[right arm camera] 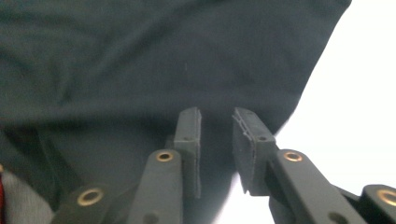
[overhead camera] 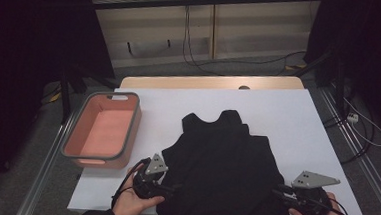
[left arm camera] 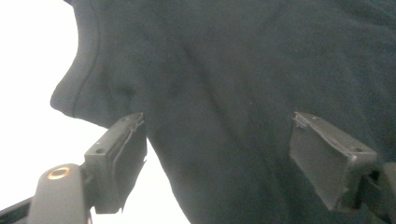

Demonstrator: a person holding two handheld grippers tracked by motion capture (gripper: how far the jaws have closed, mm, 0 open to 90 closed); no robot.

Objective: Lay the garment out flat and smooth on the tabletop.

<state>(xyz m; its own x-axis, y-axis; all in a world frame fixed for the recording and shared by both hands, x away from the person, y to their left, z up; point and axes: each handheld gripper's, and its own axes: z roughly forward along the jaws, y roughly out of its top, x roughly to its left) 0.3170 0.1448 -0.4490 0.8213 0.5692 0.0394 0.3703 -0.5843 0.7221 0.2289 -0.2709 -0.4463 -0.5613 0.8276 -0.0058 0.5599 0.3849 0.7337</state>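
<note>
A black sleeveless top [overhead camera: 222, 164] is spread flat on the white table [overhead camera: 288, 118]; its neck end is pointed toward twelve o'clock, its hem toward six. The left gripper [overhead camera: 166, 188] is held at the garment's eight o'clock edge; in the left gripper view its jaws are seen wide apart over the dark cloth [left arm camera: 233, 93], with nothing pinched between them. The right gripper [overhead camera: 278, 192] is held at the four o'clock edge; in the right gripper view its jaws are parted by a narrow gap just above the fabric [right arm camera: 140, 60], and no cloth is clamped. A pink bin with a grey rim [overhead camera: 133, 129] is set at nine o'clock, just beside the top.
</note>
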